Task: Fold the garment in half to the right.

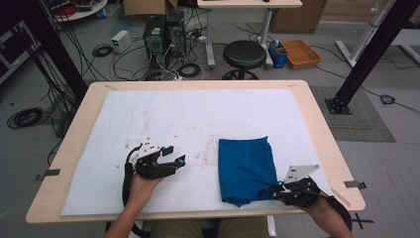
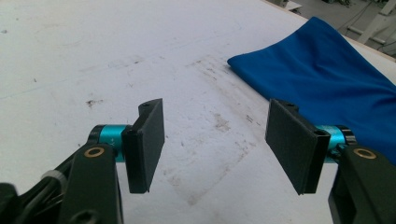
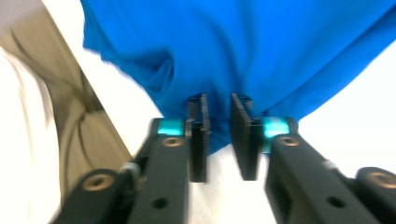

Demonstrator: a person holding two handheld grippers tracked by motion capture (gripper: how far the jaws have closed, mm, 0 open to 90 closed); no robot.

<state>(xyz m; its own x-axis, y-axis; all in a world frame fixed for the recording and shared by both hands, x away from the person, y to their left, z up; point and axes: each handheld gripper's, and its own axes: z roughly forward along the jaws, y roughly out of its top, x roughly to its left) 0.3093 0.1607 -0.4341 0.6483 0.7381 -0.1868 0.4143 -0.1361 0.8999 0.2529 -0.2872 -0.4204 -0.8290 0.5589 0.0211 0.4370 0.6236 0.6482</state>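
A folded blue cloth (image 1: 246,168) (image 2: 327,79) (image 3: 243,46) lies on the white sheet (image 1: 188,114), right of the middle and near the front edge. My right gripper (image 1: 275,187) (image 3: 219,135) is at the cloth's front right corner. Its jaws stand narrowly apart with the cloth's edge between them, and a gap still shows between the pads. My left gripper (image 1: 175,154) (image 2: 217,144) hovers low over the bare sheet to the left of the cloth, open, with nothing between its pads (image 2: 292,142).
The wooden table (image 1: 317,129) carries the stained white sheet. Behind it on the floor are a black stool (image 1: 244,53), computer towers (image 1: 156,32), cables and an orange tray (image 1: 301,52). Black frame posts (image 1: 369,54) stand at both sides. The person's trousers (image 3: 70,116) are by the table's front edge.
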